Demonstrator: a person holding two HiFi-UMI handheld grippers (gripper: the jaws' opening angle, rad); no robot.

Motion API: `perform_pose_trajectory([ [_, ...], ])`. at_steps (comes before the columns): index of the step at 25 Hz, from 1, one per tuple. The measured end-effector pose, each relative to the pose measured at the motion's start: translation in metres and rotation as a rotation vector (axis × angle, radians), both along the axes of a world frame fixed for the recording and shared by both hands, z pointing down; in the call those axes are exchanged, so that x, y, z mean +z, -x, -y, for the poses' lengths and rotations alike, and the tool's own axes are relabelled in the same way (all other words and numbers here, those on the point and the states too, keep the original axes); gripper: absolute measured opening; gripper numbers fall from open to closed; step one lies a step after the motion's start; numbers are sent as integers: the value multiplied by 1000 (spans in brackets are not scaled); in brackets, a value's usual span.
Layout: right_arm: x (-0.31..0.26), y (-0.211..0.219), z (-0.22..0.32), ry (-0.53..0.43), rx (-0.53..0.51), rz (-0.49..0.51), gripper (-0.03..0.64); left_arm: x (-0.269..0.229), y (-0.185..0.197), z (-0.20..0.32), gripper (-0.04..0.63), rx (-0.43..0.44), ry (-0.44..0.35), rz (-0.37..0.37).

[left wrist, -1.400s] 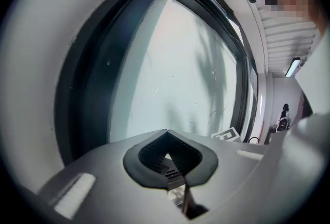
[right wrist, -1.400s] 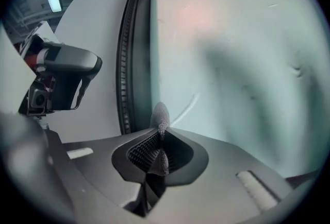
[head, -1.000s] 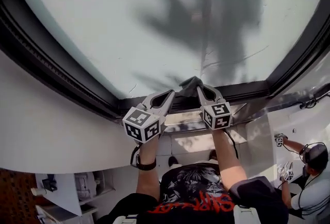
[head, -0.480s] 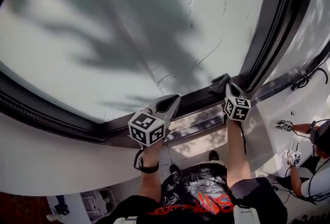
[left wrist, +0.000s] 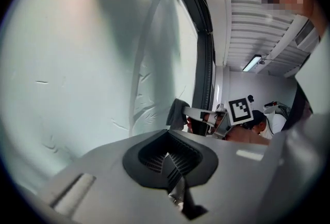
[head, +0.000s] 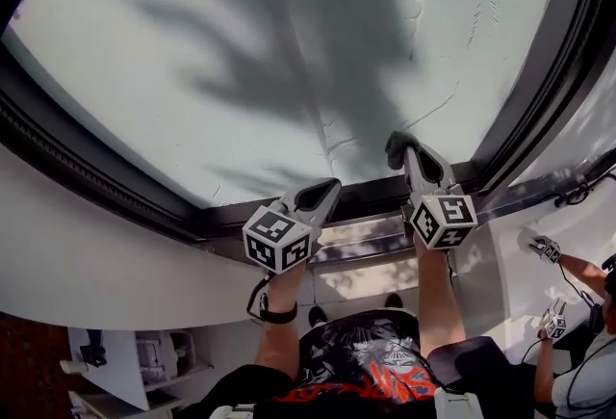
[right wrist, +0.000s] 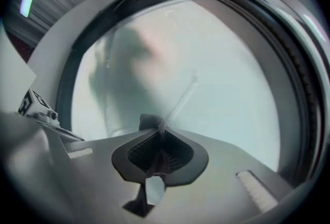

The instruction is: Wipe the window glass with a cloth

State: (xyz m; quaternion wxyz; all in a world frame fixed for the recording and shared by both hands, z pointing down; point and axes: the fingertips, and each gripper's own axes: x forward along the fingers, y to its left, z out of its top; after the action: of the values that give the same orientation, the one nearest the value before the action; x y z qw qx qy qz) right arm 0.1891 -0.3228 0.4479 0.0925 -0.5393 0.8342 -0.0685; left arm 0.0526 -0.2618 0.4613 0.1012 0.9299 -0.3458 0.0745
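Right forearm stretched up. Right gripper [head: 412, 160] pinches the dark cloth [head: 396, 146] at the lower window glass [head: 173, 51], near the right side of the window frame [head: 539, 80]. Left gripper [head: 325, 190] sits lower with jaws pressed together and empty, its tip at the frame's bottom edge, apart from the cloth.
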Motion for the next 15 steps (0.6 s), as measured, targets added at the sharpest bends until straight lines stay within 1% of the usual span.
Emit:
perform_pose_trajectory([
  [2,-23,59,-13,-60,-122,-26,23,2,26,-7,-14,-57,1,-17],
  [4,-32,112,-25,-92,-222,-34,23,3,58,-15,-14,-110,-3,-39],
  [6,-34,159,-35,-106,-307,-33,23,4,94,-24,-14,-156,-13,-59],
  [9,-26,226,-53,-99,-447,-53,20,12,147,-41,-14,-237,-16,-74],
  [11,-21,264,-65,-91,-535,-59,20,21,172,-52,-14,-254,-5,-52],
  [13,-20,290,-75,-86,-574,-58,18,28,187,-59,8,-248,15,-32],
  [15,-19,308,-83,-83,-600,-55,18,33,198,-65,39,-246,31,-33],
])
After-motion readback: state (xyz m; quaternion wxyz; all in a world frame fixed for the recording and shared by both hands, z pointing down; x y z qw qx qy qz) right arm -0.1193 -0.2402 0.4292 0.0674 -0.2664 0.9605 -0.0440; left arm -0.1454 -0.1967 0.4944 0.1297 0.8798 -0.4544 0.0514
